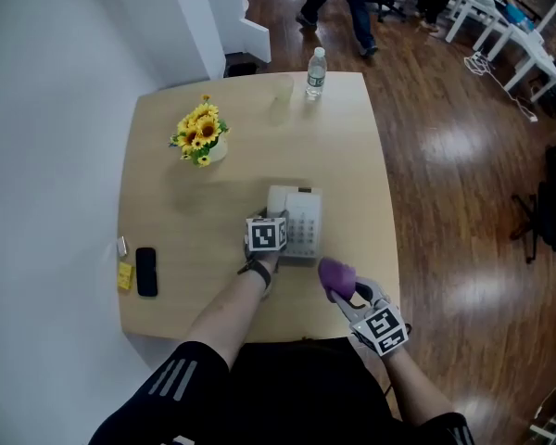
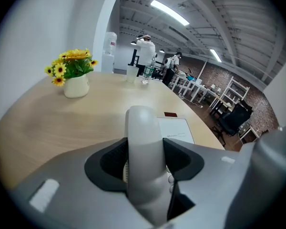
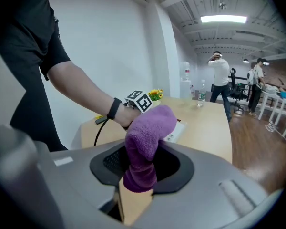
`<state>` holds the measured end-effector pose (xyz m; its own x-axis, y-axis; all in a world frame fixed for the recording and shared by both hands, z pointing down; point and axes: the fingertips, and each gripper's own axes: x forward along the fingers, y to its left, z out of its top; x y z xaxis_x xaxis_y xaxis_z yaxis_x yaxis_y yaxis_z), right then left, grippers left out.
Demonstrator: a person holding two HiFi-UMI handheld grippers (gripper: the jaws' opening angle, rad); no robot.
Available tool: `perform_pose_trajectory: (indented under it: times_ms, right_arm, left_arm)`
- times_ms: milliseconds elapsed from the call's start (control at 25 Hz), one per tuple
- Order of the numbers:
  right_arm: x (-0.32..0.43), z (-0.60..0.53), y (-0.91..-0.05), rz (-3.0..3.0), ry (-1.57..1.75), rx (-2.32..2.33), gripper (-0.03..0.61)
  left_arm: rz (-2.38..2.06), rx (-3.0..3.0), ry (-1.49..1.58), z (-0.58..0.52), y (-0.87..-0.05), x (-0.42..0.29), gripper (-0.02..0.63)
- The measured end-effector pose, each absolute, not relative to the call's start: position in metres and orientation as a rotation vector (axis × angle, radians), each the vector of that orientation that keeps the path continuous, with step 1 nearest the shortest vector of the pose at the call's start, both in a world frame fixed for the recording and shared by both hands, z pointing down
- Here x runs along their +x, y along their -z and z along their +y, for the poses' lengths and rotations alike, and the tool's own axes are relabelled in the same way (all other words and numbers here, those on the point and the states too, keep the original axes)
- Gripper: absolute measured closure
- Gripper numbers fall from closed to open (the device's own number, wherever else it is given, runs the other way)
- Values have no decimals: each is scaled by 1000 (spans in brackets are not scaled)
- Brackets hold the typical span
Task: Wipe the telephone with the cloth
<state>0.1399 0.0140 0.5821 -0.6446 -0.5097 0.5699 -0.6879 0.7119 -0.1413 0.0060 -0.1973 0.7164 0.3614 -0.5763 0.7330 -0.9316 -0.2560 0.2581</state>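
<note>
The light grey telephone (image 1: pixel 301 222) sits on the wooden table (image 1: pixel 167 221), near its middle. My left gripper (image 1: pixel 270 228) is at the telephone's left side. In the left gripper view its jaws (image 2: pixel 144 162) are shut on the handset (image 2: pixel 143 142), with the telephone base (image 2: pixel 176 129) just beyond. My right gripper (image 1: pixel 354 298) hovers near the table's front edge, to the right of and nearer than the telephone. It is shut on a bunched purple cloth (image 1: pixel 336 274), which sticks up between the jaws (image 3: pixel 142 165) as a purple cloth (image 3: pixel 147 132).
A vase of yellow flowers (image 1: pixel 201 138) stands at the back left. A water bottle (image 1: pixel 316 72) and a clear cup (image 1: pixel 283 90) are at the far edge. A black phone (image 1: pixel 146 272) and a yellow item (image 1: pixel 125 276) lie at the left edge. People stand on the floor beyond.
</note>
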Motion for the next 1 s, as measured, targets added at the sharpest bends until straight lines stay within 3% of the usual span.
perform_pose_trajectory:
  times_ms: [320,480,1000]
  right_arm:
    - [128,12,-575,-2432,-478,944,446]
    - [126,4,-556,-2475,-573,1028,446]
    - [124,6,-497,-2633,-632,1158,445]
  left_arm:
    - [-1237,1995,-681,-193,-706,7,365]
    - [-1163,2132,-595,-181,-663,8,365]
    - [-876,2536,-382,-31,-551,-23,365]
